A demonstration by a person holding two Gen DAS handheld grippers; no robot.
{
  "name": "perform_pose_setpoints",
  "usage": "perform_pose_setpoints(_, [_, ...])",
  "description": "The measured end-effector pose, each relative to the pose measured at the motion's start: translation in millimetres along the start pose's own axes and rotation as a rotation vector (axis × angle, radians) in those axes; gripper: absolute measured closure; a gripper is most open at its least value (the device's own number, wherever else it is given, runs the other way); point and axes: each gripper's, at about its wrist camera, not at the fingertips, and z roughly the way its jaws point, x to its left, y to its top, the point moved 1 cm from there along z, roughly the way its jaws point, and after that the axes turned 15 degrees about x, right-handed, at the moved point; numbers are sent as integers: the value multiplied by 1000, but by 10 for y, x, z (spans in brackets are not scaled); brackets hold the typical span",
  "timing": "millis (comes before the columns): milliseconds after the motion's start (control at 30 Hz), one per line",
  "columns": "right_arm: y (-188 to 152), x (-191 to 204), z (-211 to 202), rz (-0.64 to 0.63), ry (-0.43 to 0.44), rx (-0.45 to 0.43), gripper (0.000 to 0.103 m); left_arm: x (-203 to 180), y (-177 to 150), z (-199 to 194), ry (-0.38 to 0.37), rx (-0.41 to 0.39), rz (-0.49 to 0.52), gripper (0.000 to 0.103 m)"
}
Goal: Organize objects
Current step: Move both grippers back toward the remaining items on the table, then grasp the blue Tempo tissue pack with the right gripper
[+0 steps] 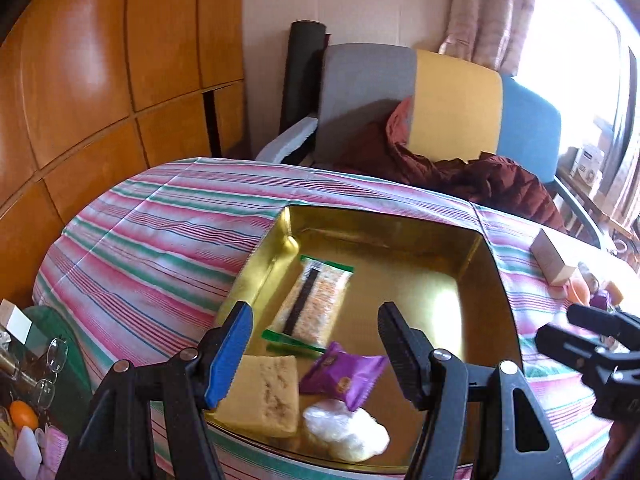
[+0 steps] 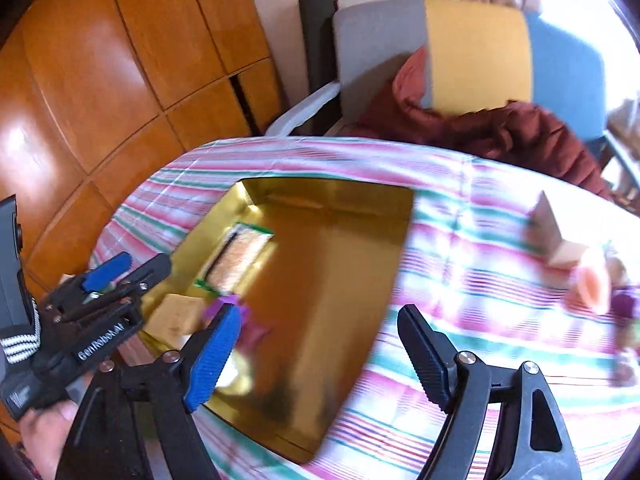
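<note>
In the gold tray (image 1: pixel 400 236) four snack packets lie; I hold both the left gripper (image 1: pixel 316 344) and right gripper (image 2: pixel 320 344) wide apart, empty.

Right half of the gold tray (image 1: pixel 472 280) is bare, so I've got room there; snacks crowd its left side, and a small box (image 1: pixel 550 256) sits near the tabletop's right edge.

a home living room: beyond the claw, a striped tablecloth (image 1: pixel 152 220), cushioned armchair (image 1: pixel 368 92) (jacket (image 1: pixel 480 176) dumped on it), curtains (image 1: pixel 488 12).
</note>
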Motion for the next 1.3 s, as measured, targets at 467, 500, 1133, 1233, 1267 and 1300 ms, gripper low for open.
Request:
perform_pose_setpoints(467, [-572, -1224, -77, 140, -167, 97, 20, -543, -189, -100, -66, 44, 103, 37])
perform_pose_setpoints(500, [-623, -1338, -76, 163, -174, 107, 20, -599, -209, -99, -76, 52, 115, 37])
perform_pose_setpoints(1133, [-1067, -3174, -539, 486, -399, 81, 20, -2001, -897, -194, -356, 208, 508, 37])
perform_pose_setpoints(1233, [-1043, -3540, -618, 539, -447, 56, 20, -2110, -993, -183, -366, 228, 531, 37])
perform_pose_setpoints(1267, [-1044, -3654, -622, 556, -458, 50, 20, -2138, -1018, -174, -369, 231, 539, 37])
perform_pose_setpoints(1300, [-1042, -3758, -614, 573, -462, 46, 20, -2156, -1037, -165, -373, 234, 549, 37])
